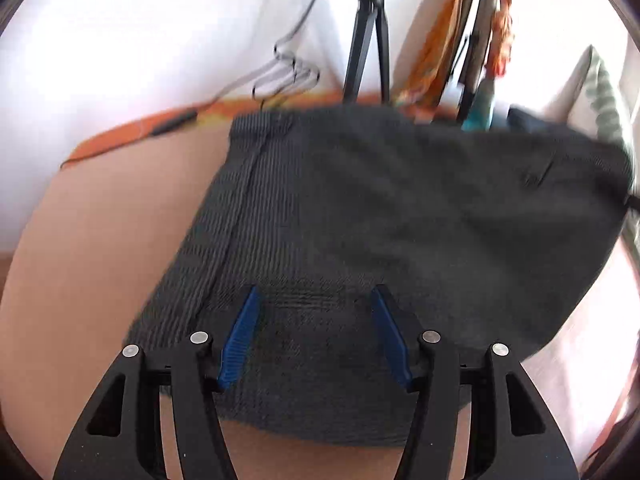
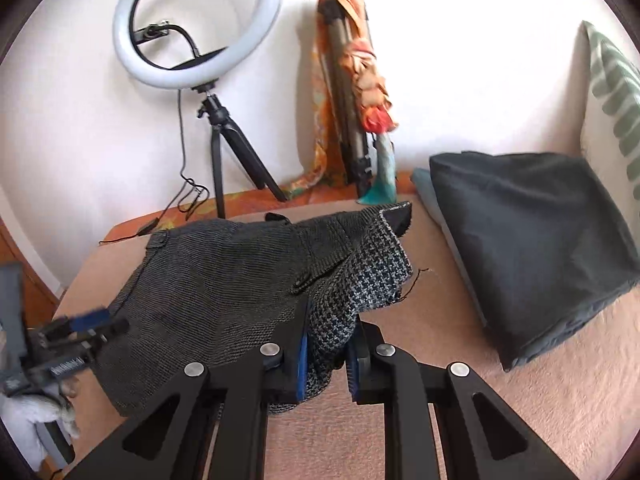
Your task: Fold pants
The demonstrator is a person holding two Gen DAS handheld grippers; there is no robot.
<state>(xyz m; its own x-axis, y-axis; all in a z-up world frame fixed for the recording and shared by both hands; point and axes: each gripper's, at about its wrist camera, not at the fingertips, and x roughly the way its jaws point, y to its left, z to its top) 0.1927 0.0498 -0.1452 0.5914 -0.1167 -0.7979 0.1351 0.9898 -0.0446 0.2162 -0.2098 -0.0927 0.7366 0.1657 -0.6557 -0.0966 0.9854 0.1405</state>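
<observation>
The dark grey woven pants (image 1: 380, 216) lie folded on the beige bed cover (image 1: 100, 260) and fill the left wrist view. My left gripper (image 1: 316, 300) is open, its blue pads spread over the near edge of the pants. In the right wrist view the pants (image 2: 224, 288) are lifted at their right side. My right gripper (image 2: 326, 356) is shut on a bunched fold of the pants showing a houndstooth inside (image 2: 360, 280). The left gripper (image 2: 92, 328) shows at the pants' left edge.
A ring light (image 2: 192, 28) on a black tripod (image 2: 224, 152) stands at the wall. An orange-wrapped stand (image 2: 352, 100) leans beside it. A dark pillow (image 2: 528, 248) and a striped cushion (image 2: 616, 100) lie to the right. A cable (image 1: 280, 68) trails along the bed's back edge.
</observation>
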